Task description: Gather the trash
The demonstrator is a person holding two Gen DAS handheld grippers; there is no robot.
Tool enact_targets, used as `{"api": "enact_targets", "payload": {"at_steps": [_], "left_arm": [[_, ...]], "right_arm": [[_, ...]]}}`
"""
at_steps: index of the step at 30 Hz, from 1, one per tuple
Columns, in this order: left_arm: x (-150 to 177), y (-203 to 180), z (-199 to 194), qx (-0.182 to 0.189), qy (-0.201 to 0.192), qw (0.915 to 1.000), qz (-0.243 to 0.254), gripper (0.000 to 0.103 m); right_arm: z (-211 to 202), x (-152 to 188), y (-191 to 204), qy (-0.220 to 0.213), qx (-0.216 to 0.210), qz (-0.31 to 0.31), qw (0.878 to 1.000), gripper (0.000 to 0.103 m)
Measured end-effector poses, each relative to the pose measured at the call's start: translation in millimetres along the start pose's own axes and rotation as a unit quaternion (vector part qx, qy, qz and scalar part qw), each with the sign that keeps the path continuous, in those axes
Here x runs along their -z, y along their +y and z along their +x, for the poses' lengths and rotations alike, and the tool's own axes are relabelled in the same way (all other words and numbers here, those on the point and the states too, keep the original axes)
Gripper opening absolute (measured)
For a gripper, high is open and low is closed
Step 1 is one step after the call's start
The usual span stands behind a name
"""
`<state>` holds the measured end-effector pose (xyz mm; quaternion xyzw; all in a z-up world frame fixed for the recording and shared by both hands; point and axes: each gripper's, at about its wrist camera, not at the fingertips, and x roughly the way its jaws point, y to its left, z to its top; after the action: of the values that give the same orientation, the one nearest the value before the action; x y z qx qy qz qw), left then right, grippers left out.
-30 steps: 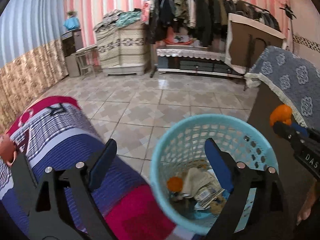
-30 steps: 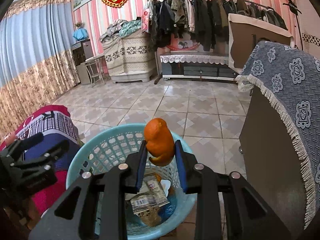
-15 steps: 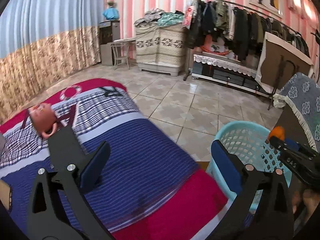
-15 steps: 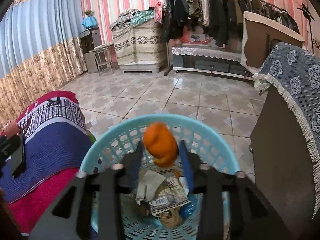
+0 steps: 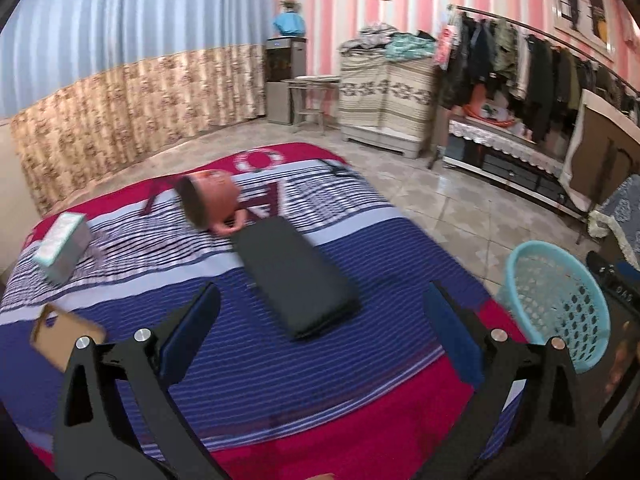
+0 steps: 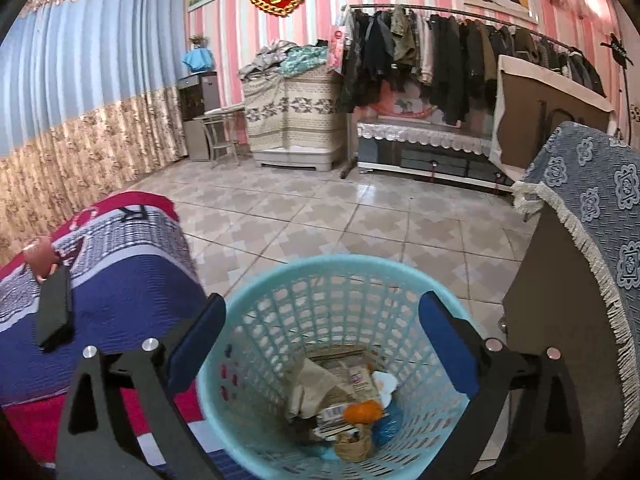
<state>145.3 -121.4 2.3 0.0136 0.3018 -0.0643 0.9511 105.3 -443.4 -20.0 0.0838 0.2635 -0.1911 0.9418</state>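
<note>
Right gripper (image 6: 320,336) hangs over the turquoise basket (image 6: 280,280), jaws just been opening, now spread wide w/ nothing between them. Orange peel (image 6: 363,411) lies in the basket bottom on top of paper scraps & wrappers (image 6: 340,384).

Left gripper (image 5: 320,334) is over the striped blanket (image 5: 400,248), jaws fully apart, nothing held. Straight ahead of it, mid-blanket: a flat black case (image 5: 294,276). Touching the case's far end, a pink cup (image 5: 208,200) on its side, mouth facing the blanket's left edge. Near the left edge, a small teal-and-white box (image 5: 62,242). At the near-left corner, a brown cardboard piece (image 5: 66,338), blurred. The basket stands on the tiled floor just off the blanket's right edge, beside a dark cabinet w/ a blue fringed cloth (image 6: 592,216).
</note>
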Motion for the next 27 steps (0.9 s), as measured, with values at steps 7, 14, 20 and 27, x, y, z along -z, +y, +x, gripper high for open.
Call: {"api": "enact_targets", "payload": {"at_steps": [7,14,20,27], "left_arm": [[19.1,27.4,-24.4,-0.029,-0.007,0.9995,-0.005,0.097],[37.5,34.0,-50.8,-0.022,-0.014,0.9996,-0.006,0.097],[51.7,35.8,-78.1,-0.017,-0.028,0.9995,0.002,0.098],[71.3,51.0,-102.3,-0.021,-0.032,0.9993,-0.007,0.098]], "right_arm": [[-29.4,9.7,32.2,-0.014,-0.049,-0.018,0.999,0.099],[-56.4,20.2,51.7,-0.015,-0.092,-0.005,0.996,0.099],[-89.3,39.0,68.0,-0.026,-0.121,-0.005,0.992,0.099],[-123.2,64.8,87.7,-0.037,-0.110,-0.059,0.991,0.099]]}}
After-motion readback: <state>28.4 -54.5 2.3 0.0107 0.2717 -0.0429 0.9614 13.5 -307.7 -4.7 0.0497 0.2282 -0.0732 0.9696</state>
